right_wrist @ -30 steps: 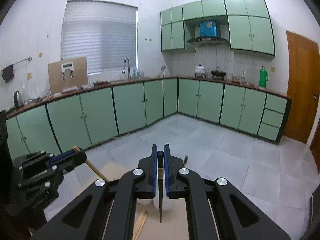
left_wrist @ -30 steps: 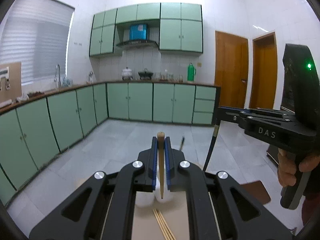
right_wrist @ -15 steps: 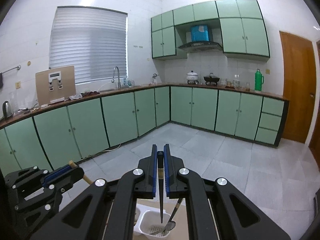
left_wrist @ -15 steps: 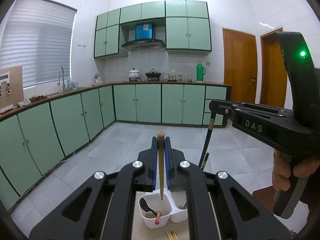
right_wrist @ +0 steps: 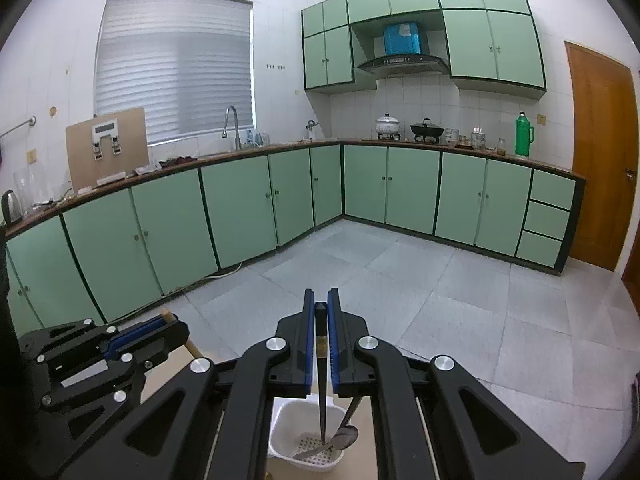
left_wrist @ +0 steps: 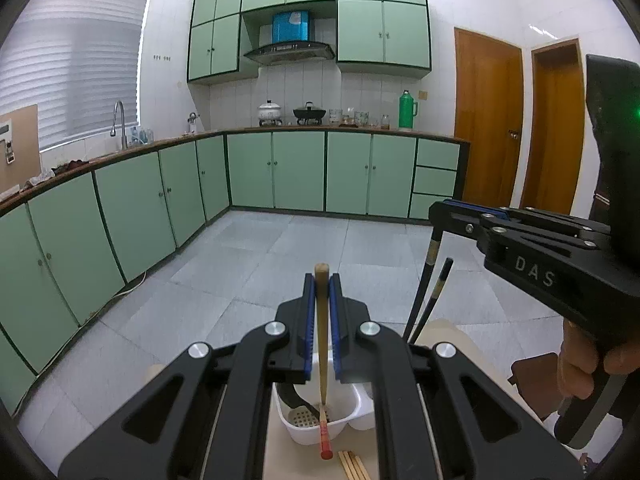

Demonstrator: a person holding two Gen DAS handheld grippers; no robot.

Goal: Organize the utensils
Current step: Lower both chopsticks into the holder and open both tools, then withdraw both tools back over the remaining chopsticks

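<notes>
My left gripper [left_wrist: 321, 292] is shut on a wooden chopstick [left_wrist: 322, 360] that hangs tip-down over the left compartment of a white utensil holder [left_wrist: 308, 430]. That compartment holds a black utensil and a red-ended stick [left_wrist: 325, 438]. My right gripper [right_wrist: 319, 312] is shut on a black chopstick [right_wrist: 322, 396] that hangs tip-down over the holder's other compartment [right_wrist: 280, 438], where a metal spoon [right_wrist: 344, 438] lies. The right gripper also shows in the left wrist view [left_wrist: 444, 210], with another black chopstick [left_wrist: 434, 296] standing beside the held one.
Loose wooden chopsticks [left_wrist: 352, 466] lie on the beige table [left_wrist: 276, 460] in front of the holder. A brown chair [left_wrist: 534, 376] stands to the right. Green kitchen cabinets [right_wrist: 240, 208] and grey floor tiles lie beyond the table.
Both grippers have moved forward and tilted down over the utensil holder, which has come into view below the chopstick tips. Both stay shut on their chopsticks.
</notes>
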